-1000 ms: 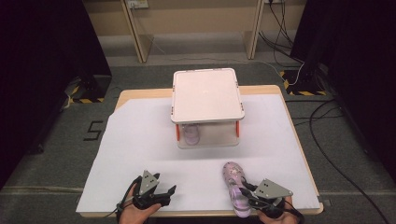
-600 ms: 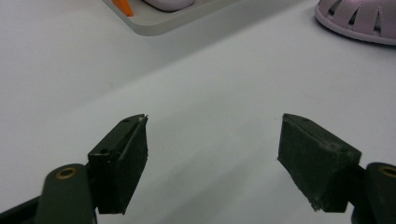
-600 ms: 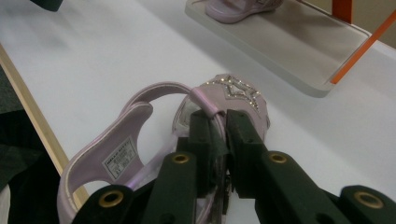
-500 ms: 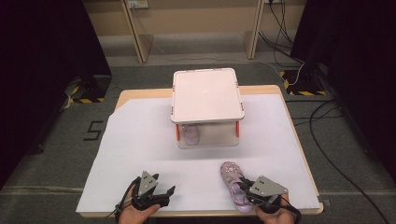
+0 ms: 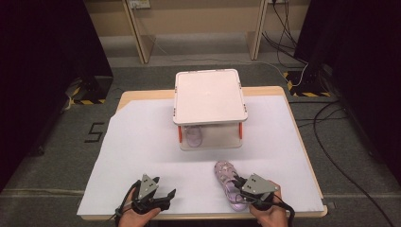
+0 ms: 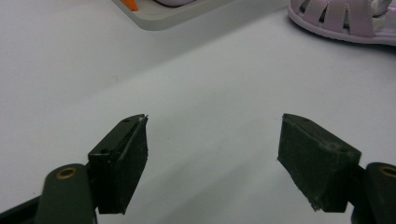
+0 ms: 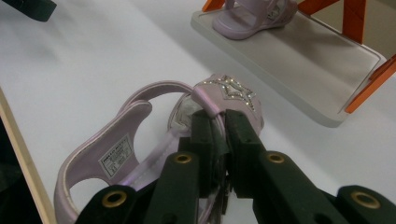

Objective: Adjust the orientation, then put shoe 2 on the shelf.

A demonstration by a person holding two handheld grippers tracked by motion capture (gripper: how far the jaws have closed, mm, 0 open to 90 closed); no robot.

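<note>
A lilac child's sandal (image 5: 226,177) lies at the front right of the white sheet, toe pointing away from me. My right gripper (image 5: 238,182) is shut on its upper strap beside the glittery star (image 7: 233,91); the right gripper view shows the jaws (image 7: 219,126) pinching that strap over the footbed (image 7: 116,140). A matching sandal (image 5: 193,136) sits on the lower tray (image 7: 299,60) of a white two-level rack (image 5: 209,94). My left gripper (image 5: 165,199) rests at the front left, open, nothing between its pads (image 6: 215,149). The held sandal's toe (image 6: 341,18) is ahead of it.
The rack has orange posts (image 5: 179,134) and stands mid-table on the white sheet (image 5: 137,142). The wooden table edge (image 5: 302,142) runs along the right. Cables (image 5: 340,161) trail over the grey floor beyond.
My right gripper has shifted left and a little away from me, taking the sandal along. The left gripper has stayed put.
</note>
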